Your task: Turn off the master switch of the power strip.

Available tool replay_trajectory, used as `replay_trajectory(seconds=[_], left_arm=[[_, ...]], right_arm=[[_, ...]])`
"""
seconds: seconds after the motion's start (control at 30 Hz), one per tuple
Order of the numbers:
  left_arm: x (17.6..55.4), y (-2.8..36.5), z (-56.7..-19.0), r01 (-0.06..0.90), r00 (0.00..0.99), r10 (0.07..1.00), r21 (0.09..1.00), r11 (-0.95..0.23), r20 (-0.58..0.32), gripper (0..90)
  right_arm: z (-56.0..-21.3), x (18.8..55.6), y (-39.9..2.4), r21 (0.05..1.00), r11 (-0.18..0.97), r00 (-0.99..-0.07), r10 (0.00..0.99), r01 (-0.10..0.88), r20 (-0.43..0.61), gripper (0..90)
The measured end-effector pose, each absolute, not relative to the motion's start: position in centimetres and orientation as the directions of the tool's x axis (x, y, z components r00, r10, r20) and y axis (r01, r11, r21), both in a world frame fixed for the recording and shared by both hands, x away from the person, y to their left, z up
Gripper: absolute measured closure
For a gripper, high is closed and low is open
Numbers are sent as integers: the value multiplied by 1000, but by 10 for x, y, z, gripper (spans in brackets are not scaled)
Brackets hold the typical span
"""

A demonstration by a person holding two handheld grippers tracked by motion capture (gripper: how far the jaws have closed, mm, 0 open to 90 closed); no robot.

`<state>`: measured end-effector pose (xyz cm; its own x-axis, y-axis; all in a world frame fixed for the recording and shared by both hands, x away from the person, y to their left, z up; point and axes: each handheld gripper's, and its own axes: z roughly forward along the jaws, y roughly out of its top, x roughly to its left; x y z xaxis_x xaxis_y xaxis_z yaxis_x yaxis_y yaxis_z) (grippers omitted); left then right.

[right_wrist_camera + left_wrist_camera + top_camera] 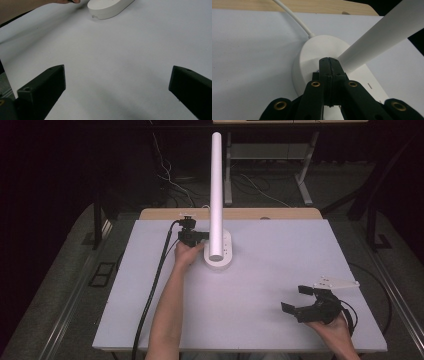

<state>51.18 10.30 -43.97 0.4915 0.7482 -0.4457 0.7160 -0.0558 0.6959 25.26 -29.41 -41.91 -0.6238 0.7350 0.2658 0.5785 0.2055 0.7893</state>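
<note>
A white sheet [280, 270] covers the bench [240, 213]; behind it, cables [170, 180] trail across the floor beside a metal stand [305, 180].

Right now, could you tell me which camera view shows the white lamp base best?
The left gripper view: the lamp base sits close and large, with its cord, its tube and the shut left tool pressing on top. The high view shows the base small and partly behind the tube. The right gripper view catches just its far edge.

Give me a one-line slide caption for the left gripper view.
Closed left gripper rests on the white lamp base beside its tube.
</note>
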Motion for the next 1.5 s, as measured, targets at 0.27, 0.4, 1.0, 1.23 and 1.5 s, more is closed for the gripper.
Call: replay_trajectory(seconds=[0.27,0.4,1.0,1.23,1.5], left_arm=[[511,100,-438,712,496,756,698,-74,-426,900],[511,100,-438,711,497,760,699,-80,-418,900],[511,98,-436,734,469,776,675,-76,-423,900],[510,99,-435,727,489,771,679,-101,-408,900],[506,99,-436,702,500,759,708,-74,-417,900]], right_arm=[[-419,251,-294,792,206,-626,734,575,264,3],[-419,251,-295,792,203,-625,734,576,266,3],[-418,249,-297,794,199,-623,735,575,267,3],[-418,250,-297,793,198,-621,736,577,269,3],[-419,251,-297,793,205,-625,735,573,262,3]])
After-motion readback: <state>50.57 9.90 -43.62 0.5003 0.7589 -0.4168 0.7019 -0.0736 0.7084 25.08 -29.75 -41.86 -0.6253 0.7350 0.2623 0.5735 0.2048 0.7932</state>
